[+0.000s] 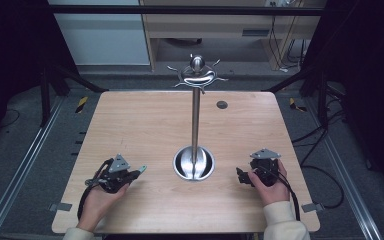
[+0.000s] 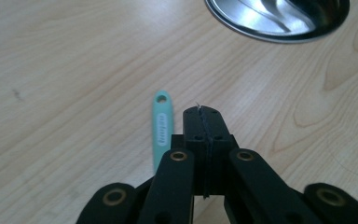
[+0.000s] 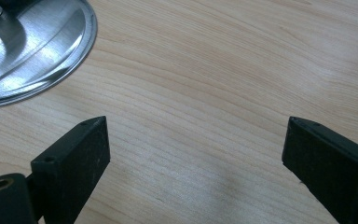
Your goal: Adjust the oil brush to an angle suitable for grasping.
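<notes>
Handle (image 2: 161, 126) of a teal tool, seen lying flat on the worktop (image 1: 145, 120), just beside the left claw (image 2: 200, 114) on that view's left. The jaws of this claw are pressed together, with only a thin dark line between them; the handle is not clamped between the tips, and its near end is hidden under the claw body, so whether the tool is touched there cannot be told. The long axis of the handle runs almost parallel to the jaws, with the end that has the hanging hole pointed forward, toward the steel stand (image 1: 196, 120). In the high view the handle (image 1: 142, 169) is seen projecting from the left claw (image 1: 135, 173) toward the round base of the stand. The right claw (image 1: 240, 175) is held on the far side of that base, well apart from the tool; in its own view the right claw (image 3: 196, 149) is seen spread wide over bare wood, nothing between the jaws. The left claw is therefore judged the nearer, and a sideways shift with opened jaws is judged necessary before the handle can be taken.
</notes>
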### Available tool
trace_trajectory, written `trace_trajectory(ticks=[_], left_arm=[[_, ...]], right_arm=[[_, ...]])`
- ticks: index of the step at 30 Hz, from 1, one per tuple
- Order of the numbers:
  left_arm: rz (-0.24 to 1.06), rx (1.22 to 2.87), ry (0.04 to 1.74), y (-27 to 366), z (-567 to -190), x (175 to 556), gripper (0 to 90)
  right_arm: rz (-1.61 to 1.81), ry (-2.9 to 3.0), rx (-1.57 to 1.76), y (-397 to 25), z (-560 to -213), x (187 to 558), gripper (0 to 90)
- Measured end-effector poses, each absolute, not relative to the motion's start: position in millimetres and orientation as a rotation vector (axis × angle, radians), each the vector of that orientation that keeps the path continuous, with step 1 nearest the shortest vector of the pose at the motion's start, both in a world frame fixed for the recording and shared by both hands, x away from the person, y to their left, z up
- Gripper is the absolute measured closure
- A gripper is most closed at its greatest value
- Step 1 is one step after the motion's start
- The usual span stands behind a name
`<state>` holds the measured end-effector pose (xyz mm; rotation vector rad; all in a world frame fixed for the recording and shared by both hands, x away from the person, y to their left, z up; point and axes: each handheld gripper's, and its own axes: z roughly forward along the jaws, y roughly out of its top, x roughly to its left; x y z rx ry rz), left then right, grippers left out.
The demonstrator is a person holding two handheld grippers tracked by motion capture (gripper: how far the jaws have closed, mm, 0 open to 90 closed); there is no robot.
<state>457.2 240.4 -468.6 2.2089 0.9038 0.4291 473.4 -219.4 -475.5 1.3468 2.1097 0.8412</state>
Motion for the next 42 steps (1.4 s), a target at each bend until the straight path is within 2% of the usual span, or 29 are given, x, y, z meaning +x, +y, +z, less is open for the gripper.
trace_trajectory(ticks=[10,29,35,38,42], left_arm=[[0.399,2.322,0.923,230.1,-484.8,462.3,90.0],[0.434,2.308,1.016,243.8,-486.7,470.4,90.0],[0.472,2.265,1.068,252.4,-476.2,468.5,90.0],[0.520,2.282,1.101,252.5,-464.7,463.9,90.0],[0.516,2.322,1.147,251.9,-453.4,459.7,87.3]], right_arm=[[0.839,2.110,1.344,-219.4,-475.9,473.6,8.2],[0.839,2.111,1.346,-219.2,-475.9,473.3,8.2],[0.842,2.113,1.346,-218.8,-475.9,473.2,8.2],[0.839,2.109,1.346,-219.5,-476.0,473.0,8.2],[0.841,2.109,1.352,-219.3,-476.1,472.7,8.2]])
